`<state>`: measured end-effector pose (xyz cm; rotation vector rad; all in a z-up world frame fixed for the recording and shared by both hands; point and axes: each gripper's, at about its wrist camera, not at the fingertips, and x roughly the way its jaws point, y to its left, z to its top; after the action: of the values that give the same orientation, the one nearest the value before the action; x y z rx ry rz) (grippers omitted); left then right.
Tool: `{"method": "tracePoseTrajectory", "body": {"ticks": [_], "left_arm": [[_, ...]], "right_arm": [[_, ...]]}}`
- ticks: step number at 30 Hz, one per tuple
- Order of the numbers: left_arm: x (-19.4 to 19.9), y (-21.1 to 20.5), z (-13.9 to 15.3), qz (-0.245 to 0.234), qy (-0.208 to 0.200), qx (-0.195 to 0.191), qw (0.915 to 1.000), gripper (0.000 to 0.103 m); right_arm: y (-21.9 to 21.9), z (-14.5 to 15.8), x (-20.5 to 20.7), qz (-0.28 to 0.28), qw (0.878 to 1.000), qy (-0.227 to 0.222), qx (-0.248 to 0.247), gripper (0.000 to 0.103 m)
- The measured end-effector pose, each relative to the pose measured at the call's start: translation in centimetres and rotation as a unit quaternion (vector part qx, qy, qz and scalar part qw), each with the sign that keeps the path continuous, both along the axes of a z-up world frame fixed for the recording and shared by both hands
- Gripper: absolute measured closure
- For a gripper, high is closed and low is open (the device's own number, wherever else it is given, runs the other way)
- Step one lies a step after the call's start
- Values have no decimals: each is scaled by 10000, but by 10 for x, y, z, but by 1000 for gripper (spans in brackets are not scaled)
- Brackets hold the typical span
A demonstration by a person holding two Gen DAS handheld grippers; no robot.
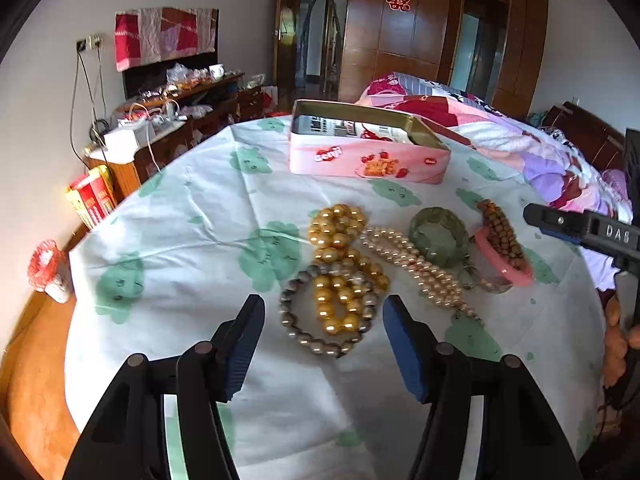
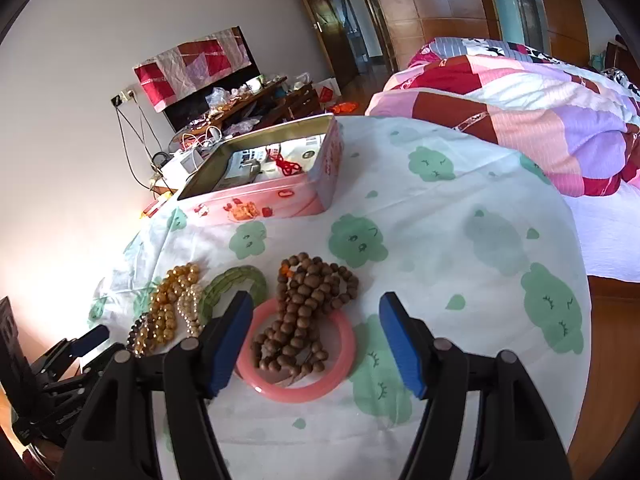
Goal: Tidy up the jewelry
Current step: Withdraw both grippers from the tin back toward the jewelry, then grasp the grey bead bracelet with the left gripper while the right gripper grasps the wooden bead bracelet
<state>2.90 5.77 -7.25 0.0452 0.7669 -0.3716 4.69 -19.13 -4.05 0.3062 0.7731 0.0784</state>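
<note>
Jewelry lies on a white cloth with green prints. In the left wrist view a grey bead bracelet (image 1: 320, 316) and gold bead strands (image 1: 340, 256) sit just ahead of my open left gripper (image 1: 324, 312). Beside them lie a cream pearl strand (image 1: 420, 268), a green bangle (image 1: 440, 232), and brown wooden beads (image 1: 502, 232) on a pink bangle (image 1: 504, 264). In the right wrist view my right gripper (image 2: 316, 312) is open over the brown wooden beads (image 2: 308, 304) and pink bangle (image 2: 304, 390). An open pink tin (image 1: 368, 160) (image 2: 280, 196) stands behind.
The round table's cloth (image 1: 180, 260) drops off at the left toward a wooden floor (image 1: 36, 380). A bed with a patchwork quilt (image 2: 520, 112) is at the right. A cluttered wooden cabinet (image 1: 180, 120) stands by the far wall. Paper and a red item lie inside the tin.
</note>
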Motion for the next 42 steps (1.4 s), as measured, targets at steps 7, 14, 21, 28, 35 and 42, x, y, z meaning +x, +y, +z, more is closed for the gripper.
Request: {"method": "tracePoseTrajectory", "body": {"ticks": [7, 14, 21, 28, 35, 42], "left_arm": [[-5, -14, 0, -253, 68, -182, 9995, 51], [-1, -24, -17, -142, 203, 520, 9983, 72], [3, 8, -11, 66, 458, -269, 9986, 96], [-5, 37, 21, 147, -36, -1073, 9941, 96], [-9, 42, 45, 142, -446, -1545, 9869, 96], [-10, 34, 51, 67, -477, -1565, 9865, 96]], "right_arm": [[0, 4, -5, -23, 10000, -58, 7, 34], [0, 3, -4, -11, 10000, -24, 54, 34], [-3, 3, -5, -54, 9999, -31, 128, 34], [-8, 3, -5, -141, 9998, -16, 134, 34], [-8, -1, -3, -182, 9998, 94, 85, 34], [10, -10, 17, 67, 9995, 282, -118, 34]]}}
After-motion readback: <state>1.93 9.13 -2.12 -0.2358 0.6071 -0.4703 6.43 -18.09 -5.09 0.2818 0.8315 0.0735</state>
